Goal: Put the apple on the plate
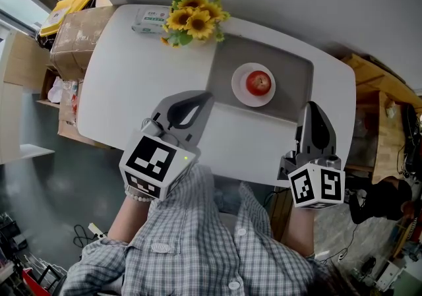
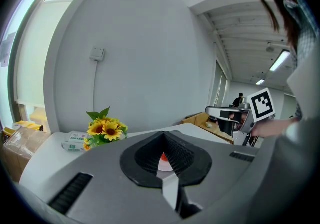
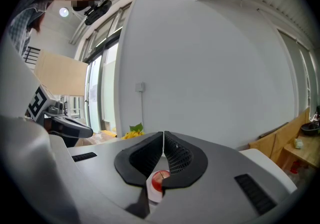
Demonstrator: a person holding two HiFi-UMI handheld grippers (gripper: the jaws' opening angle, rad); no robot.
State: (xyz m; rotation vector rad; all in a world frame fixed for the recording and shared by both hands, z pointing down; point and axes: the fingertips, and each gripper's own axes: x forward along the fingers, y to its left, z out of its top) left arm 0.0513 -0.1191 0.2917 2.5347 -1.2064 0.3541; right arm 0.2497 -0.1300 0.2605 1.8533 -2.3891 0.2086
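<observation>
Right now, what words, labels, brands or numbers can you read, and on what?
White packet with green print beside the yellow sunflowers: print too small to read.
Marker cube on the left gripper: square pattern, no letters.
Marker cube on the right gripper: likewise.
Nothing else bears text.

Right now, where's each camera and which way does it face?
Head view: on the person's head, steeply down at table, apple on plate; shirt, left gripper, right gripper show.
Left gripper view: on that gripper, along shut jaws toward the wall; right gripper at right.
Right gripper view: on that gripper, along shut jaws toward the wall; left gripper at left.
Shared by both: apple, sunflowers.
</observation>
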